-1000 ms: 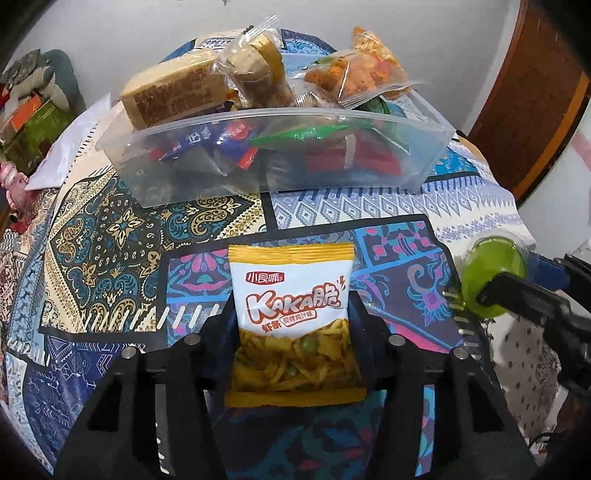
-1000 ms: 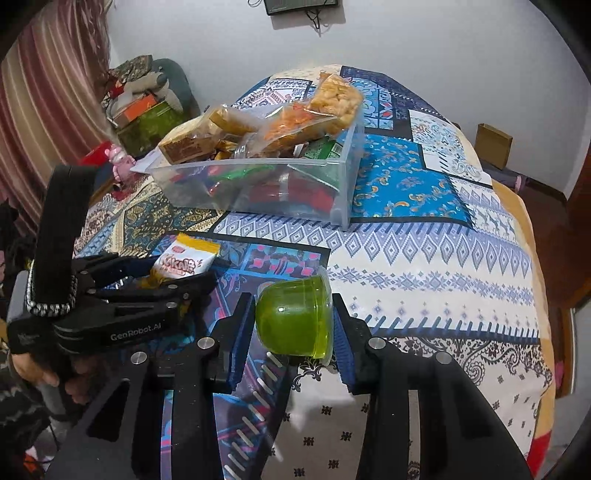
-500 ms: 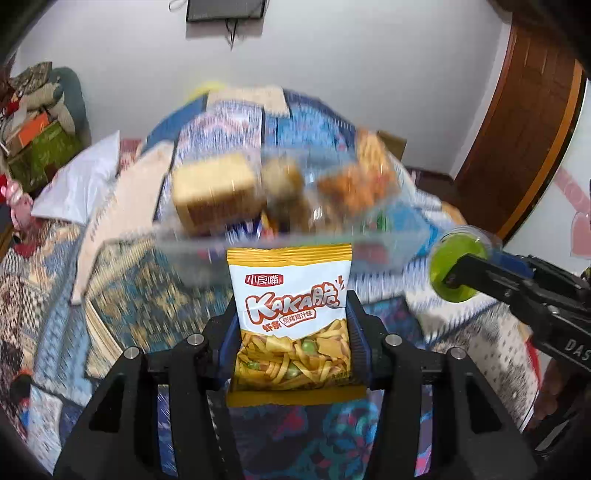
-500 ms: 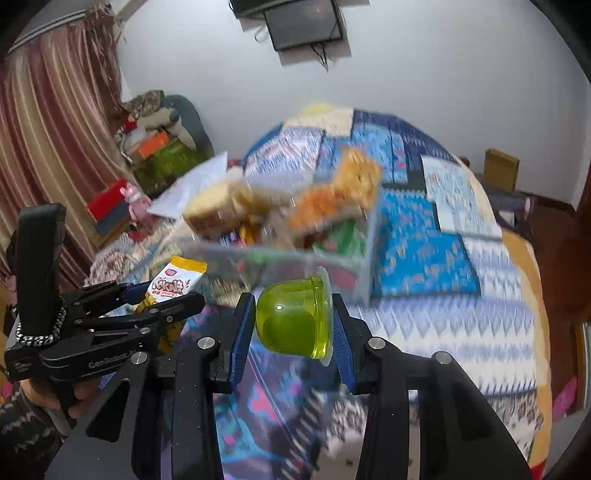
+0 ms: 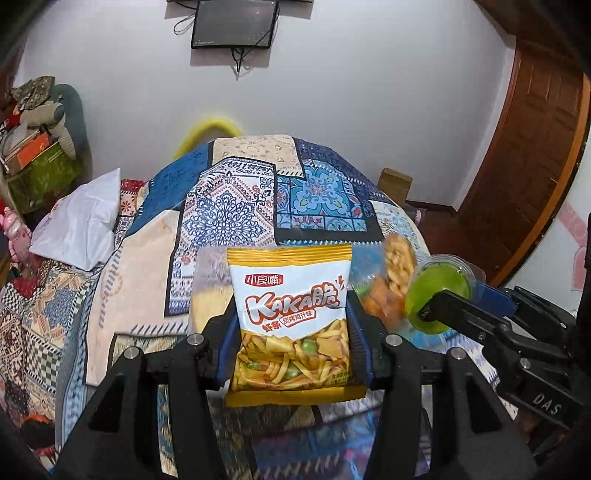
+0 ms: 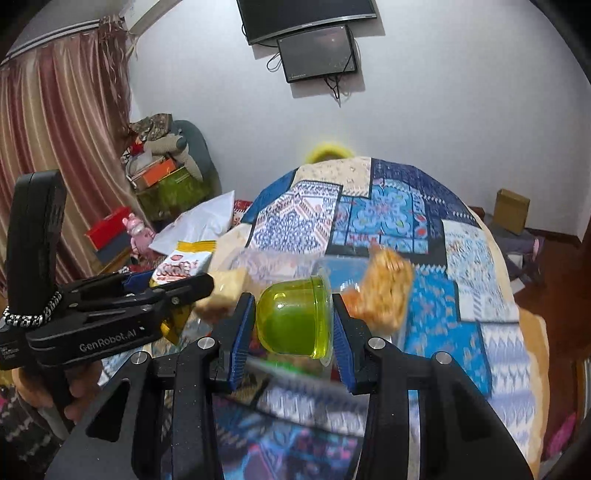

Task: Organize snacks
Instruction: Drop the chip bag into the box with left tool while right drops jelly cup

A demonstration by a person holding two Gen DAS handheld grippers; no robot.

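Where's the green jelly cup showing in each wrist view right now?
Left wrist: green translucent plastic jelly cup at right edge, clamped by the right hand-held gripper.
Right wrist: lower centre, between blue pads.
Shared landmark: small wall-mounted black screen.

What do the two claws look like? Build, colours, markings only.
Both are matte black plastic with silver screws and blue ribbed pads. The left claw reads "GenRobot.AI" in white and has a black-and-white braided cord. The right claw shows "DAS" on its body.

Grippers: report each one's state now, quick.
Left gripper: closed on the Kaka snack bag.
Right gripper: closed on the green jelly cup.
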